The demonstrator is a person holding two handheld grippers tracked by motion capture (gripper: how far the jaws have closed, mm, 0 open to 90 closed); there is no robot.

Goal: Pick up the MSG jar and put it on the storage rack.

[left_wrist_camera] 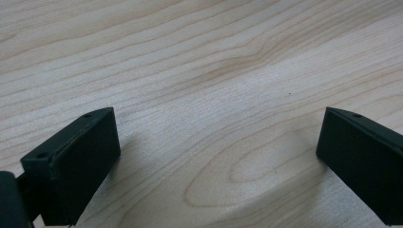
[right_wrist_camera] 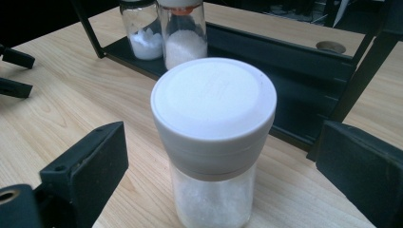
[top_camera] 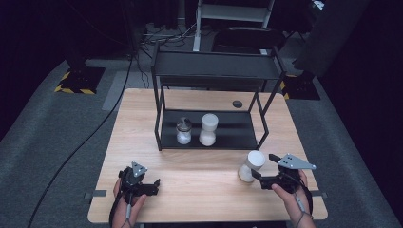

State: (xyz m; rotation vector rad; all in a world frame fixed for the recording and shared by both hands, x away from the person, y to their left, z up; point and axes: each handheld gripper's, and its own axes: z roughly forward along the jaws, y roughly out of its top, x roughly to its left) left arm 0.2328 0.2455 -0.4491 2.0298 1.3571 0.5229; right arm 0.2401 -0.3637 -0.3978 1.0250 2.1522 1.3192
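A clear jar with a wide white lid holding white grains stands upright on the wooden table near the front right. My right gripper is open, its jaws on either side of the jar without touching it. Two more jars stand on the bottom shelf of the black rack: a small glass one and a taller white-lidded one. My left gripper rests open over bare wood at the front left.
The rack's top shelf is bare and overhangs the two jars. A round cable hole sits in the table behind the rack. Dark floor, cables and yellow-black striped bases surround the table.
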